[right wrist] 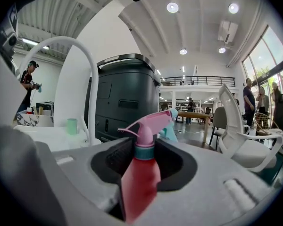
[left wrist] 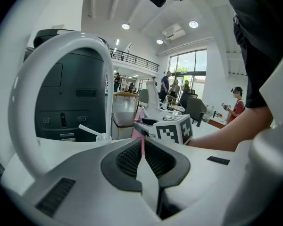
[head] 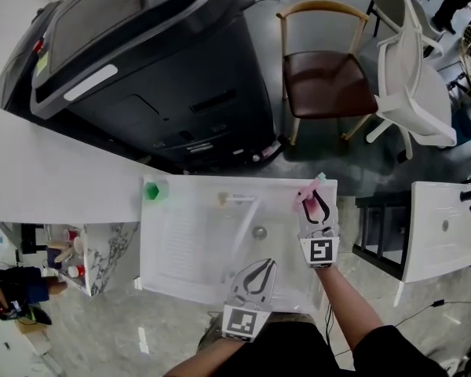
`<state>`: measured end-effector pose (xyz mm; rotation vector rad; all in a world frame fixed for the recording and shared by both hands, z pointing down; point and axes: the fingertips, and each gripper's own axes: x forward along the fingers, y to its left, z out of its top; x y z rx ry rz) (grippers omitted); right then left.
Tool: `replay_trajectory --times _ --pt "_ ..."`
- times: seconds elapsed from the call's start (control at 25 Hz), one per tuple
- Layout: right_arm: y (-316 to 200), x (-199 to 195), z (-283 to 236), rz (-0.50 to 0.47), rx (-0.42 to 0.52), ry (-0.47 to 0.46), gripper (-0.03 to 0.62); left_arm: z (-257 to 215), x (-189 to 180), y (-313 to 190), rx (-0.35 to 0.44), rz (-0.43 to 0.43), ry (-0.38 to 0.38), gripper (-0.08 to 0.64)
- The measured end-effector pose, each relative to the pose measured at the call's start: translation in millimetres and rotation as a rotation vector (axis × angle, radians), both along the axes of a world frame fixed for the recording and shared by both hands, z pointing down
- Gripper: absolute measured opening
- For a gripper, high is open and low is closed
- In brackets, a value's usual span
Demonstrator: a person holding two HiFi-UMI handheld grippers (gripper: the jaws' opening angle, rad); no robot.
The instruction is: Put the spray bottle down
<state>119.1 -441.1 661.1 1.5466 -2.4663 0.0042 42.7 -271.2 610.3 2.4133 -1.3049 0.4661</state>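
Red, pink-headed spray bottle (right wrist: 142, 175); green cup (head: 152, 190); maroon chair seat (head: 330, 83).

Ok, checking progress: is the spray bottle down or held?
Held: the right gripper clamps the bottle by its red body. Whether its base touches the sink cannot be told.

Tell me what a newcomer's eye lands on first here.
First, the pink-headed red spray bottle, clamped in the right gripper over the far right corner of the white sink. Behind the sink looms a big black machine. The left gripper hangs shut and empty at the near edge.
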Motion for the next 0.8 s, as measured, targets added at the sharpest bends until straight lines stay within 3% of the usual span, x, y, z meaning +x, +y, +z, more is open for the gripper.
replay_trajectory --times 0.4,0.8 --pt "9 11 10 0.031 -0.01 0.013 0.158 4 -9 3 0.001 0.0 -0.004 0.035" --pt "21 19 23 0.072 -0.099 0.003 0.273 -12 -15 6 0.009 -0.052 0.045 0.034"
